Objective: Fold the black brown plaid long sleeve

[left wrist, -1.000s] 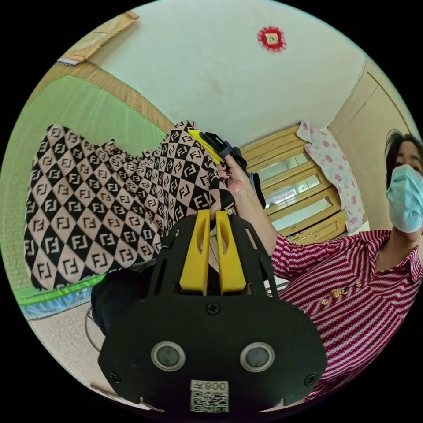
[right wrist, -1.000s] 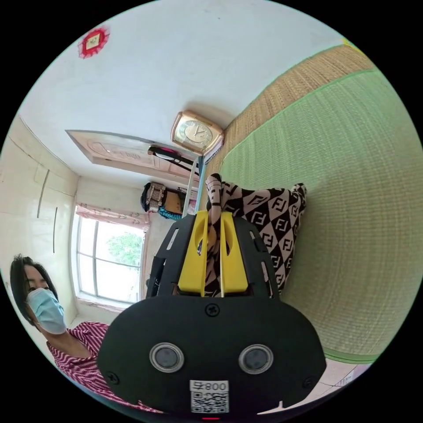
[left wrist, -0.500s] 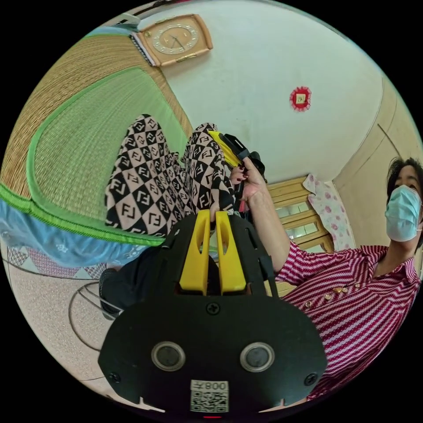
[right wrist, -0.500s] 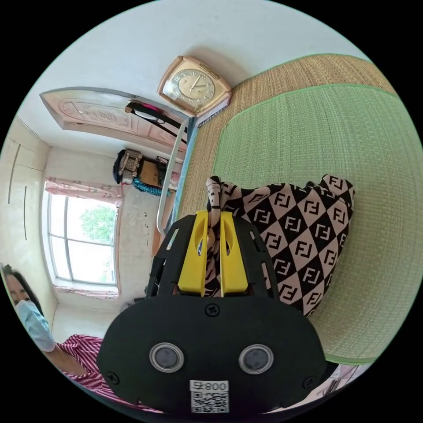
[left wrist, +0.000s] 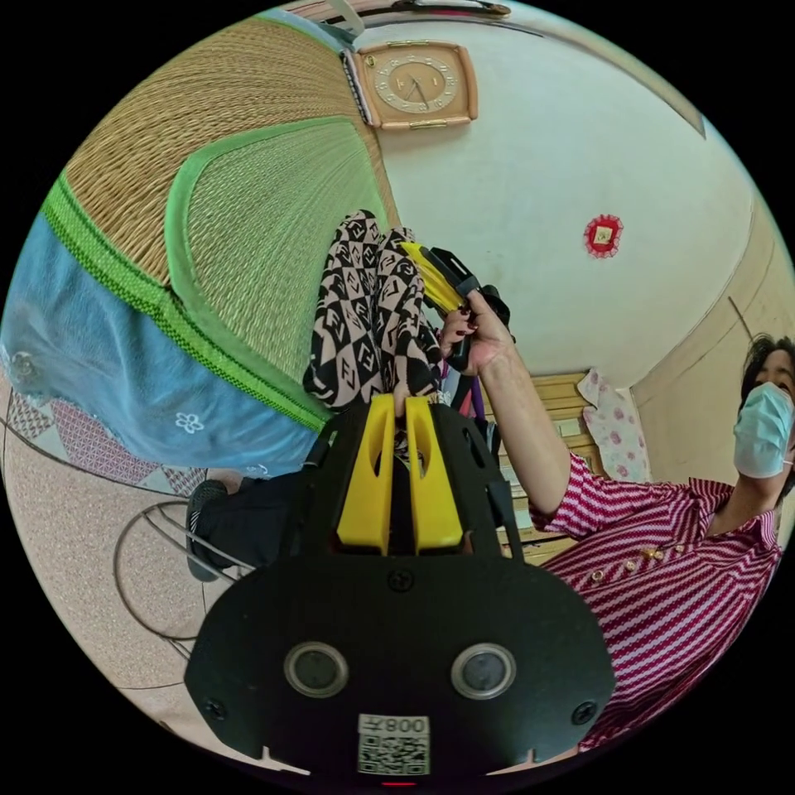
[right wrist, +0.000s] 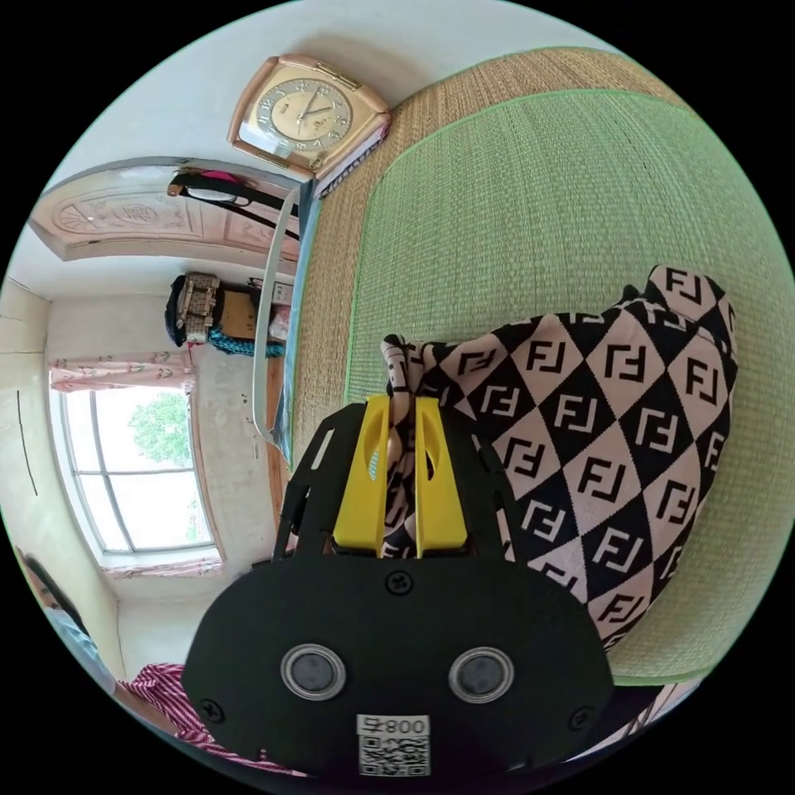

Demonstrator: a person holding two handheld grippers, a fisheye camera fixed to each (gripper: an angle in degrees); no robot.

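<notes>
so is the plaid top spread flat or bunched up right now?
Bunched: the plaid top hangs gathered from both hand-held grippers, left and right, above the green mat.

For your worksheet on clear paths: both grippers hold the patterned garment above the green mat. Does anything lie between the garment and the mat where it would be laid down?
Nothing visible does. The garment hangs from the right gripper and left gripper, and the green mat beside it looks bare.

White wall, square clock — bright window, green mat

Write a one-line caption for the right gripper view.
Right gripper shut on the checked garment, above the green mat.
</notes>
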